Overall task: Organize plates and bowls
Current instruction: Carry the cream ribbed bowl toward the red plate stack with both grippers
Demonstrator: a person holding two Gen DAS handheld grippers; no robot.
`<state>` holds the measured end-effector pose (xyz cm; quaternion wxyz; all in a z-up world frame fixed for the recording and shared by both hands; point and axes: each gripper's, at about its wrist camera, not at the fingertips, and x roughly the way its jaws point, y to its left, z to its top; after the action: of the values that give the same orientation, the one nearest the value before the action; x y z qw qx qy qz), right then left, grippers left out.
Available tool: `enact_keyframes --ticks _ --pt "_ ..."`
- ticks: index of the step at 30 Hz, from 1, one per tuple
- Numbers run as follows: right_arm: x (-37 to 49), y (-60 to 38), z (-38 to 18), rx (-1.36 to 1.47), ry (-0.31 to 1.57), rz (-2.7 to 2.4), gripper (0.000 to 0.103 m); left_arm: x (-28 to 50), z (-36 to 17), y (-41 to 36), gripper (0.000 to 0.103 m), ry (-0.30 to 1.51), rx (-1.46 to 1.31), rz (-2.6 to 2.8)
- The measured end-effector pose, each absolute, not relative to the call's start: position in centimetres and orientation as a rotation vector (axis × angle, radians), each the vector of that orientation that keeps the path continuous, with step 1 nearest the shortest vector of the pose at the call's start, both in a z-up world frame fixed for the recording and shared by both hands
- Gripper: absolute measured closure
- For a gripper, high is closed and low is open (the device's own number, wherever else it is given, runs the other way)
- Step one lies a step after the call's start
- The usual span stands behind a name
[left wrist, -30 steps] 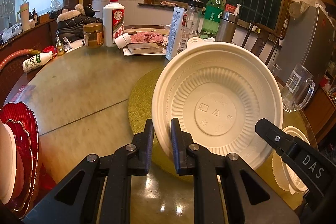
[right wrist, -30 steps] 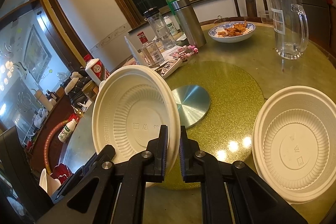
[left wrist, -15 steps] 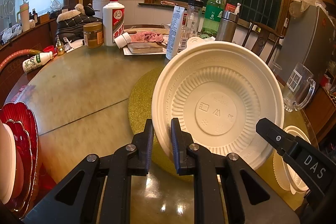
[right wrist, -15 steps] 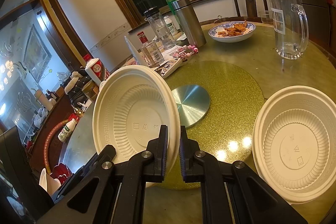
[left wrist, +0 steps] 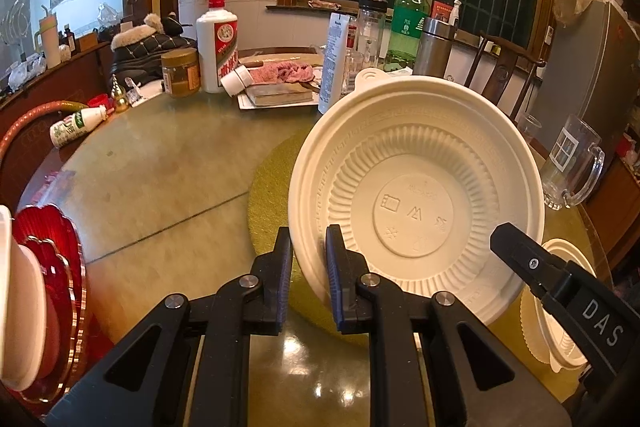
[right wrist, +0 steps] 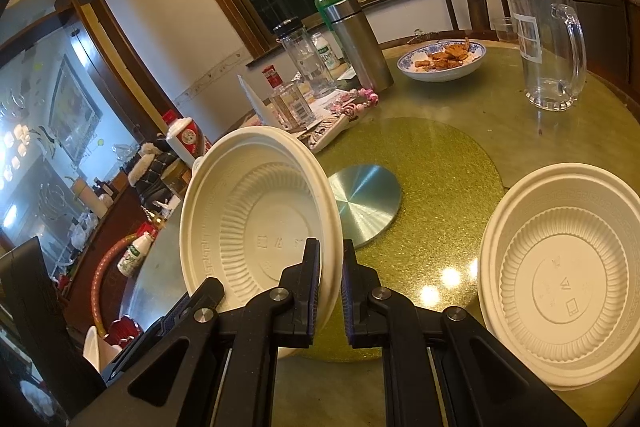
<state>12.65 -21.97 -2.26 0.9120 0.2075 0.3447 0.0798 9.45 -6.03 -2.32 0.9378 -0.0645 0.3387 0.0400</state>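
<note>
Left gripper (left wrist: 307, 251): jaws narrow, clamped on the rim of a cream bowl (left wrist: 416, 195). Right gripper (right wrist: 330, 263): jaws narrow, clamped on the same rim. The bowl is empty, tilted on edge above the gold mat (right wrist: 432, 163). A second empty bowl (right wrist: 560, 275) rests on the table (left wrist: 160, 179). Both grippers angle downward.
</note>
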Motion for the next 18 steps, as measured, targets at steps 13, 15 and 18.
enact_keyframes --ticks 13,15,18 --pt "12.1 -20.5 -1.2 0.446 0.712 0.267 0.094 7.4 -0.8 -4.0 0.088 0.678 -0.127 0.145" --pt "11.9 -20.0 -0.8 0.438 0.710 0.281 0.094 6.9 -0.4 -3.5 0.088 0.673 -0.130 0.157" --pt "11.4 -18.9 0.1 0.418 0.702 0.297 0.094 6.2 0.3 -2.6 0.088 0.662 -0.136 0.168"
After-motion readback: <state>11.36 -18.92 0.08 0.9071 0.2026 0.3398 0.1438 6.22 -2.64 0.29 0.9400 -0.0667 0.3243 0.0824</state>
